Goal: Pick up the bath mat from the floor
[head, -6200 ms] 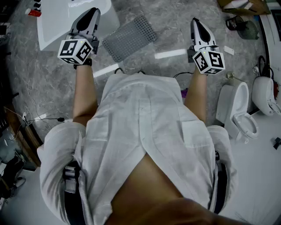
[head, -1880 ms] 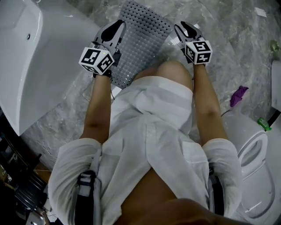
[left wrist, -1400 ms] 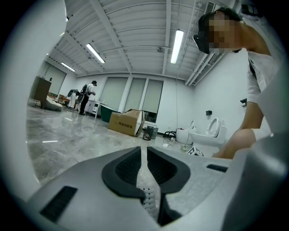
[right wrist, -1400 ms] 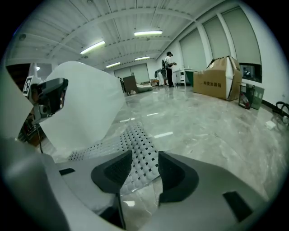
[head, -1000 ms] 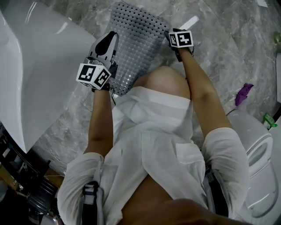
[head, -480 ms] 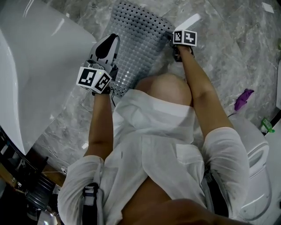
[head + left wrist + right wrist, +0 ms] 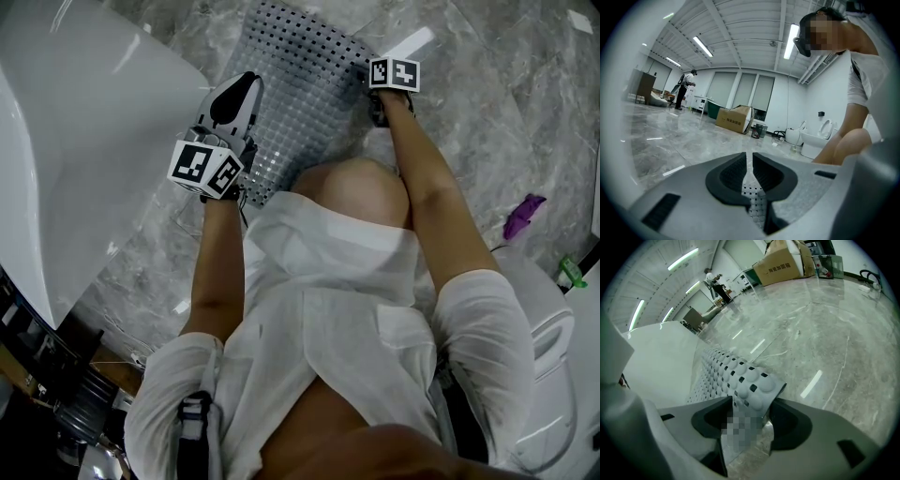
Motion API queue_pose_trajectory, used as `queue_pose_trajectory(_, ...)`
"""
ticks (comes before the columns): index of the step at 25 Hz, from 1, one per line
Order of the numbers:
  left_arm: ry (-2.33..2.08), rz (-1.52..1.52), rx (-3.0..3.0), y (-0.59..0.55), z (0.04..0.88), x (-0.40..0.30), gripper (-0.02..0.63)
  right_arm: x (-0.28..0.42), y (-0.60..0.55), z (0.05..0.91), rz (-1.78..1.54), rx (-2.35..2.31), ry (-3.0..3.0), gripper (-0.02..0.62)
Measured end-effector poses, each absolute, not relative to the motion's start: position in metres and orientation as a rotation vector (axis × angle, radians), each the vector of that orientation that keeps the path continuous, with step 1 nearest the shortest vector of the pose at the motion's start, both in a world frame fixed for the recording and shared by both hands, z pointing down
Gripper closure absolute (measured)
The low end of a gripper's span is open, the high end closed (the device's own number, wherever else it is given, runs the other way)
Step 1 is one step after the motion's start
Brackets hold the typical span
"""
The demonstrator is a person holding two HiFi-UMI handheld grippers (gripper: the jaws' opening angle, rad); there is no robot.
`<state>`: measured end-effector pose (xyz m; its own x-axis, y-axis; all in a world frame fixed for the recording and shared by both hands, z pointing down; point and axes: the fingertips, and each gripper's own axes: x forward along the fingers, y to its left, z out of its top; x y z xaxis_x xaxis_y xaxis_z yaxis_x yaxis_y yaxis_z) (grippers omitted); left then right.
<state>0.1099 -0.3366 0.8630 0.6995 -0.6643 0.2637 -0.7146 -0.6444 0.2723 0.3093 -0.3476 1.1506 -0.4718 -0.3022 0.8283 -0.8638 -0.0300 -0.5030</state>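
Observation:
The grey perforated bath mat lies on the marble floor beside the tub. My left gripper hovers over the mat's left edge. In the left gripper view, the left gripper is shut with nothing between its tips, and the mat shows below. My right gripper points down at the mat's right edge, its jaws hidden under the marker cube. In the right gripper view, the right gripper has wide jaws that are opening. The mat's curled-up edge stands between them, and the pads are not pressing on it.
A white bathtub borders the mat on the left. A toilet and a purple object are at the right. The person's bent knee is just behind the mat. A cardboard box stands far off.
The person has crouched lower, with the knee coming forward. My right gripper has shifted slightly outward along the mat's right edge. The left gripper has barely moved.

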Motion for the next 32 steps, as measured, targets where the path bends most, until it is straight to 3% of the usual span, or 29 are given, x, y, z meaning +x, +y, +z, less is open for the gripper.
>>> queue_pose_trajectory(4, -1.064, 0.206, 2.551, -0.338, 0.867, 0.110, 0.557, 0.310, -0.347, 1.150, 1.487, 1.228, -1.750, 0.350)
queue_pose_trajectory(14, -1.042, 0.238, 2.540, -0.336, 0.878, 0.114, 0.558, 0.289, -0.364, 1.104, 1.376, 1.167, -2.038, 0.546)
queue_pose_trajectory(32, -0.952, 0.479, 2.572, -0.350, 0.878, 0.125, 0.545, 0.203, -0.357, 0.973, 0.643, 0.619, -2.288, 0.555)
